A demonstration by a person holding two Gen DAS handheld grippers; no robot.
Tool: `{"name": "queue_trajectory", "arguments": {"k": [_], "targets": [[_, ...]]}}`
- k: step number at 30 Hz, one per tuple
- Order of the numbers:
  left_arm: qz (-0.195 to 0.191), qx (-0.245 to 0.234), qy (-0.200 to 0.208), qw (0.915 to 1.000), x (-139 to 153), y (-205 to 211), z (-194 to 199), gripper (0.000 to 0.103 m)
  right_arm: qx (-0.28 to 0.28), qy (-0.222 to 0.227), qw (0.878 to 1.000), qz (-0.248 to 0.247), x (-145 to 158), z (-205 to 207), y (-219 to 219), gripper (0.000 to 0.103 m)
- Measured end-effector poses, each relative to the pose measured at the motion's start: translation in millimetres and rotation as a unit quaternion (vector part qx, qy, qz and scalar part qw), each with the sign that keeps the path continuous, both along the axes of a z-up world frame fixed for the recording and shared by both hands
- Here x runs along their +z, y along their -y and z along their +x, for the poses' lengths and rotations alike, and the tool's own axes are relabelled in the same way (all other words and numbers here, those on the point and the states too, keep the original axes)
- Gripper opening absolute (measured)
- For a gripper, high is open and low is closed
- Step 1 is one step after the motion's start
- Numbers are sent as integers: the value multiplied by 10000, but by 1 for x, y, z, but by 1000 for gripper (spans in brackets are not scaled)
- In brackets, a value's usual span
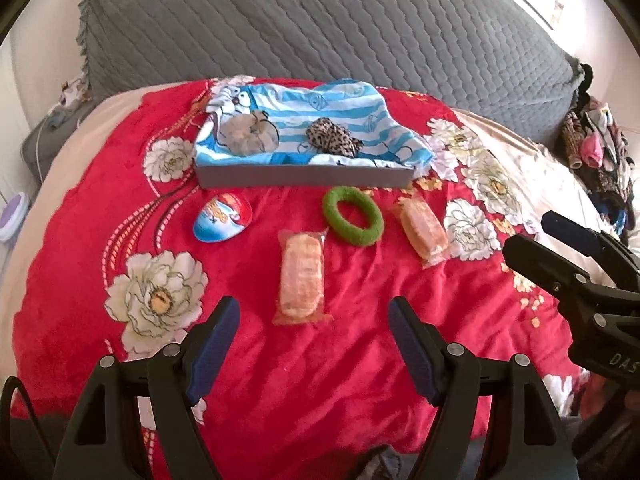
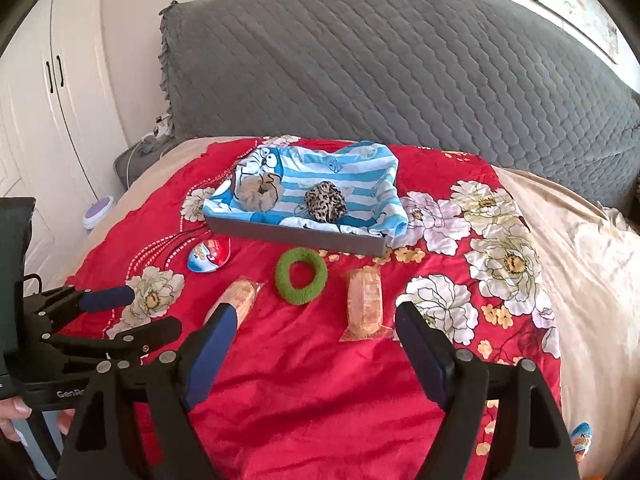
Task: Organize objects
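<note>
Left wrist: green ring [image 1: 353,216] lies between two snack packs (wrapped).

Scrunchies three [image 1: 353,221]; snack packs two [image 1: 302,280]; eggs two [image 1: 222,218].

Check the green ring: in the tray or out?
Out. The green ring lies on the red blanket, in front of the tray.

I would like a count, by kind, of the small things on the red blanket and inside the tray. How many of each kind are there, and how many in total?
Hair scrunchies: 3, beige and leopard in the tray, green on the blanket
Wrapped snacks: 2
Egg-shaped packs: 2
Total: 7
</note>
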State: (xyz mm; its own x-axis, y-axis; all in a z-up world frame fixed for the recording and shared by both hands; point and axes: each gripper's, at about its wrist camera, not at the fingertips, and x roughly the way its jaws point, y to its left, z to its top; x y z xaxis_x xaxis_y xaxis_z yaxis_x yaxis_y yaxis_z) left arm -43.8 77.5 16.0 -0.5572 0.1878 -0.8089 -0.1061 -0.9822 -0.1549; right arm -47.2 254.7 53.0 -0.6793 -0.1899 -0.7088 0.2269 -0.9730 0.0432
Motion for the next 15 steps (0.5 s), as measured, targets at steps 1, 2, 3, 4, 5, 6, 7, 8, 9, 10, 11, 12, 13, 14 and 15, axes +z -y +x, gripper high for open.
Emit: {"name": "queue_trajectory", "arguments": {"k": [1, 2, 3, 4, 5, 6, 7, 8, 9, 10, 11, 12, 13, 14, 15], "targets": [[58, -1, 52, 10000, -1, 0, 0, 79, -2, -6, 10000, 1, 0, 0, 0, 82], [128, -2, 99, 9999, -3, 0, 1, 81, -20, 22, 10000, 7, -1, 0, -1, 82], [141, -5, 116, 9998, -4, 0, 1, 81, -27, 34, 10000, 14, -1, 0, -1, 82], [115, -14, 124, 9999, -5, -1, 1, 81, -24, 36, 10000, 13, -2, 1, -1, 82], [79, -26, 112, 9999, -6, -2, 2, 81, -28, 44, 10000, 21, -2, 1, -2, 82], [63, -44, 121, 9999, -7, -3, 3, 81, -36, 57, 10000, 36, -3, 2, -2, 82], [52, -58, 141, 9999, -8, -3, 3, 82, -34, 57, 10000, 32, -4, 2, -2, 83], [53, -61, 156, 9998, -10, -4, 3, 82, -35, 69, 10000, 36, -4, 2, -2, 83], [24, -74, 176, 9998, -10, -5, 3, 82, -32, 66, 10000, 42, -4, 2, -2, 83], [1, -89, 185, 9998, -10, -6, 3, 82, -33, 59, 10000, 30, -4, 2, -3, 83], [-36, -107, 175, 9998, -10, -7, 3, 82, -41, 80, 10000, 37, -5, 2, -3, 83], [-62, -120, 159, 9998, -10, -8, 4, 82, -43, 86, 9999, 48, -5, 2, -3, 83], [-81, -128, 140, 9998, -9, -8, 4, 82, -43, 78, 9999, 48, -5, 2, -3, 83], [-116, -132, 121, 9998, -9, -8, 4, 82, -54, 90, 9999, 51, -5, 2, -3, 83], [-135, -141, 108, 9998, -9, -8, 4, 83, -54, 90, 9999, 56, -5, 2, -3, 83]]}}
